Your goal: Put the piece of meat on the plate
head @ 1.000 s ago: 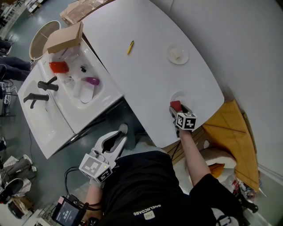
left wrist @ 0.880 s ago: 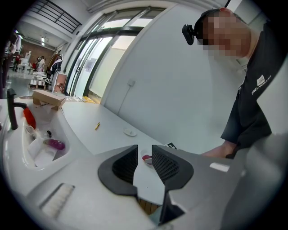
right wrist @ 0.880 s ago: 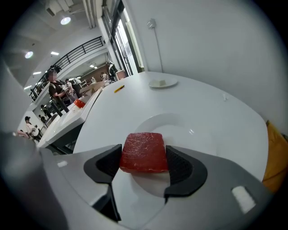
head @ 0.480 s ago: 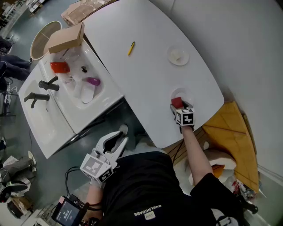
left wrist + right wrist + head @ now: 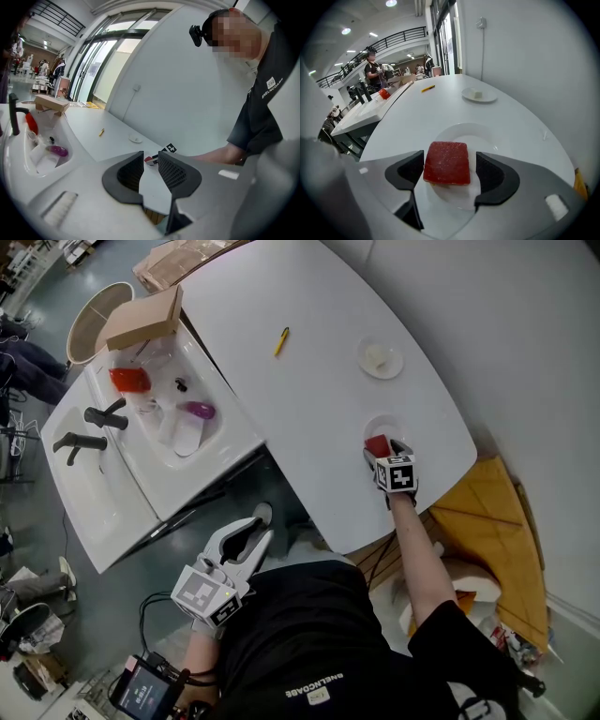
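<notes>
The piece of meat [image 5: 447, 162], a flat red slab, lies on a white plate [image 5: 464, 133] near the white table's front edge. My right gripper [image 5: 449, 171] points steeply down over it with a pad on each side. Its jaws have just been opening; a gap shows at the right pad [image 5: 492, 176], and the left pad sits close to the meat's edge. In the head view the meat [image 5: 377, 445] shows just beyond that gripper [image 5: 380, 457], on the plate [image 5: 382, 423]. My left gripper [image 5: 253, 532] hangs below the table's level, jaws slightly apart, nothing between them [image 5: 150, 161].
A second small plate [image 5: 380, 359] with a white lump sits farther back, and a yellow pen [image 5: 279, 340] lies mid-table. To the left is a white sink [image 5: 150, 427] with black taps, red and purple items, and a cardboard box [image 5: 141, 320]. A yellow cloth [image 5: 487, 512] lies right of the table.
My right gripper has shifted a little farther over the plate with the meat and rolled. Its jaws stand wider now, and the meat rests on the plate. The left gripper has not moved.
</notes>
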Demonstrator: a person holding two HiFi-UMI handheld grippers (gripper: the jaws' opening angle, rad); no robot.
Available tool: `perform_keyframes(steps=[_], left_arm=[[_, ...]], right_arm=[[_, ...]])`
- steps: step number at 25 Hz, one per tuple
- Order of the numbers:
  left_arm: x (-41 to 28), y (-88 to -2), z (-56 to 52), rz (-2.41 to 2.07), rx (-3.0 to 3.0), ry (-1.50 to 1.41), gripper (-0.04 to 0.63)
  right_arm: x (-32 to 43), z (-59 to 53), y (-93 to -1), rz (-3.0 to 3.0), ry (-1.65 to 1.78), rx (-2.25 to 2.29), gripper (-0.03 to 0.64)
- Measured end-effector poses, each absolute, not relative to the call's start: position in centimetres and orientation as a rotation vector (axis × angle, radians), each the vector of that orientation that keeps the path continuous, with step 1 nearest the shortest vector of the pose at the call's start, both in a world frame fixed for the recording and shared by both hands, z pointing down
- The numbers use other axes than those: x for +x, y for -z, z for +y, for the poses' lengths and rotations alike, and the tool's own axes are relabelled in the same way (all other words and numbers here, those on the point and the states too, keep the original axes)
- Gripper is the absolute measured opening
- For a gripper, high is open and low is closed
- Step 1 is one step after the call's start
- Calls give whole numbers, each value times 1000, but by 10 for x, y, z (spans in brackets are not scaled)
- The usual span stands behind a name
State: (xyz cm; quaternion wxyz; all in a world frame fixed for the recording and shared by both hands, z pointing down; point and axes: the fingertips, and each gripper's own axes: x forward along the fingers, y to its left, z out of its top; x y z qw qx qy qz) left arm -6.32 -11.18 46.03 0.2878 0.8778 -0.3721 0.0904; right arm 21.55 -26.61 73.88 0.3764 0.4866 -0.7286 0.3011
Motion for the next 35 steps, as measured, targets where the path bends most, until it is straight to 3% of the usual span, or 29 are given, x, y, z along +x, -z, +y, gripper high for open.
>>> perform_keyframes(steps=[17, 35], left_arm=[[-44, -454, -115, -863, 2410, -212, 104], [-1, -441, -134, -500, 2542, -195, 101]], right_arm=[[189, -253, -657, -2062, -721, 1351, 347], [182, -195, -561, -2171, -750, 1631, 174]])
